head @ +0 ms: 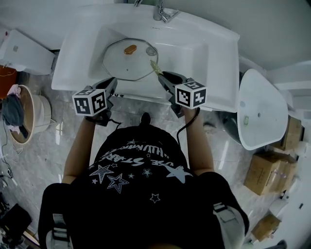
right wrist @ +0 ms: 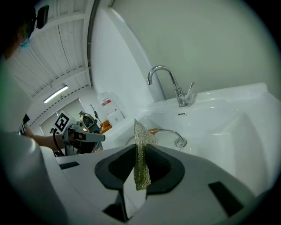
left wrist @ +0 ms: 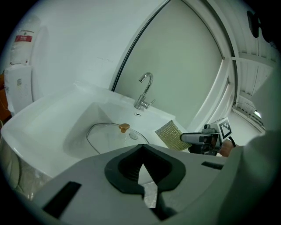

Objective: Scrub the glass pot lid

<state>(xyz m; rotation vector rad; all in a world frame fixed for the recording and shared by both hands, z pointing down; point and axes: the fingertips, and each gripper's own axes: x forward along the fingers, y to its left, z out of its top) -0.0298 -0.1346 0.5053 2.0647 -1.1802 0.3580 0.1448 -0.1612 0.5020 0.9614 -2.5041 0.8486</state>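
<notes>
The glass pot lid (head: 127, 60) with a brown knob (head: 130, 49) lies flat in the basin of the white sink (head: 214, 68). My right gripper (head: 163, 77) hovers over the basin's near rim, just right of the lid, shut on a gold mesh scrub cloth (head: 156, 67); the cloth (right wrist: 140, 154) stands upright between the jaws. My left gripper (head: 111, 82) is at the lid's near left edge, over the sink's front rim, shut and empty (left wrist: 141, 151). The left gripper view shows the lid (left wrist: 109, 135), the cloth (left wrist: 170, 135) and the right gripper (left wrist: 199, 139).
A chrome faucet (head: 163, 12) stands behind the basin, and a round drain (head: 151, 51) lies beside the lid. A white toilet (head: 260, 109) stands at the right with cardboard boxes (head: 265, 172) beyond. A wooden tub (head: 30, 114) sits on the floor at the left.
</notes>
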